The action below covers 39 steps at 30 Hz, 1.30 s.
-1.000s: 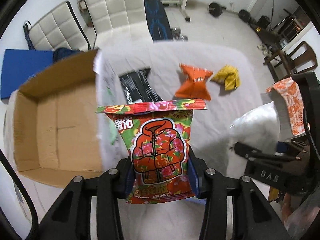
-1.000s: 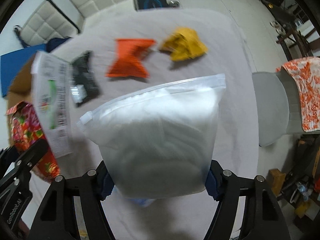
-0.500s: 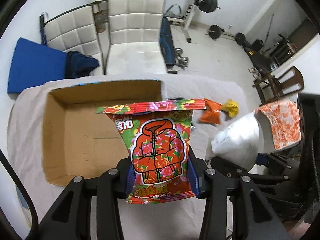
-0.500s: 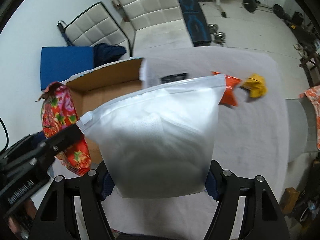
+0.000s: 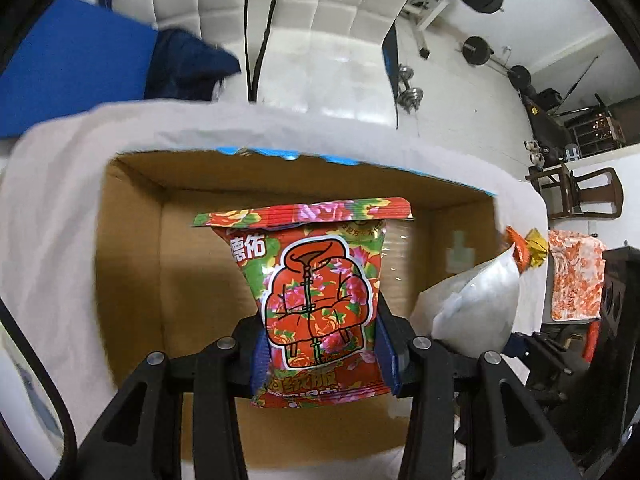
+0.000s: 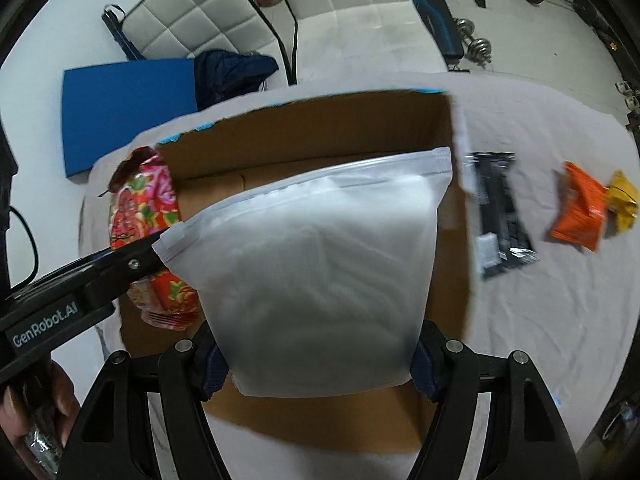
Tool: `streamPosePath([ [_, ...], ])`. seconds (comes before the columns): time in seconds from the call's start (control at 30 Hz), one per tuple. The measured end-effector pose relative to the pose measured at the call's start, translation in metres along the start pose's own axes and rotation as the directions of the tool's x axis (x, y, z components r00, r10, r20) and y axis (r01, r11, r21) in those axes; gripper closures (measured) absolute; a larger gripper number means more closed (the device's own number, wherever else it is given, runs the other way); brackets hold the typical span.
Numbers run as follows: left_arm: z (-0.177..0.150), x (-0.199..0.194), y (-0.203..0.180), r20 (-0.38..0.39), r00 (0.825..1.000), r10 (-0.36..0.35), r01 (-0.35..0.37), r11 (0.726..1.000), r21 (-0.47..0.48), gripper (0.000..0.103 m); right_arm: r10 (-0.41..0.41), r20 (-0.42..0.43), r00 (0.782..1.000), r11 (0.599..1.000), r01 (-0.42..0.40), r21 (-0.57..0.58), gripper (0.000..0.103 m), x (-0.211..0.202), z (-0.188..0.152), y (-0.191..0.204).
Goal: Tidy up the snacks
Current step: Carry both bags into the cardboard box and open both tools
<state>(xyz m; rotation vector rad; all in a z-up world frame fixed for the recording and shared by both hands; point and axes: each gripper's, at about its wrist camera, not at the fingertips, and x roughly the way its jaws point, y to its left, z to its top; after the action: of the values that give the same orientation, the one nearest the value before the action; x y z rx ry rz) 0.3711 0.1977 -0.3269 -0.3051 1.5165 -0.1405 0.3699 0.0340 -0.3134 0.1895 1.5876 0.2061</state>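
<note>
My left gripper [image 5: 322, 354] is shut on a red flowered snack bag [image 5: 320, 300], held upright above the open cardboard box [image 5: 132, 264]. My right gripper [image 6: 316, 356] is shut on a frosted white zip bag [image 6: 316, 280], also over the box [image 6: 320, 136]. From the right wrist view the flowered bag [image 6: 144, 208] hangs at the left. The white bag [image 5: 472, 304] shows right of the flowered one. On the cloth lie a black packet [image 6: 500, 212], an orange packet [image 6: 580, 212] and a yellow packet [image 6: 622, 200].
The box stands on a table draped in white cloth [image 6: 540, 320]. Behind it are white padded chairs [image 6: 200, 24], a blue mat [image 6: 124, 108] and dark clothing. Gym weights [image 6: 472, 46] lie on the floor. A hand [image 6: 36, 420] holds the left gripper's handle.
Both grippers have swung left from the loose packets to above the box, carrying their bags. The box now fills the middle of both views.
</note>
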Motion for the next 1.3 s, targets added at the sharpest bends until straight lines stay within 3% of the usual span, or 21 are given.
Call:
streamPosePath([
  [0.17,0.023,0.042,0.027,-0.079,0.996,-0.047,0.045,0.999,-0.028,0.062,-0.049,-0.033,0.998,0.999,0.049,0.017,0.029,0.047,0.019,0.003],
  [0.5,0.035,0.091,0.025,-0.208,0.977,-0.044,0.064,0.994,0.09,0.061,-0.15,-0.06,0.987,0.989,0.15,-0.019,0.027,0.092,0.038,-0.002],
  [0.8,0.033,0.096,0.021,-0.248,0.967,-0.066,0.078,0.996,0.039,0.057,-0.195,-0.053,0.979,0.98,0.192,-0.058,0.023,0.099,0.039,0.003],
  [0.87,0.032,0.093,0.019,-0.256,0.965,-0.057,0.071,0.996,0.046,0.05,-0.203,-0.048,0.978,0.978,0.2,-0.062,0.022,0.097,0.039,0.006],
  [0.93,0.031,0.085,0.016,-0.243,0.97,-0.025,0.041,0.997,0.062,0.049,-0.208,-0.043,0.977,0.976,0.205,-0.068,0.014,0.096,0.042,0.012],
  [1.2,0.014,0.022,0.01,-0.13,0.991,0.037,-0.027,0.996,0.082,0.031,-0.198,-0.031,0.98,0.978,0.196,-0.072,0.0,0.063,0.035,0.021],
  [1.3,0.001,-0.014,0.008,-0.061,0.997,0.047,-0.042,0.996,0.082,0.017,-0.199,-0.014,0.98,0.978,0.197,-0.067,0.0,0.045,0.027,0.023],
])
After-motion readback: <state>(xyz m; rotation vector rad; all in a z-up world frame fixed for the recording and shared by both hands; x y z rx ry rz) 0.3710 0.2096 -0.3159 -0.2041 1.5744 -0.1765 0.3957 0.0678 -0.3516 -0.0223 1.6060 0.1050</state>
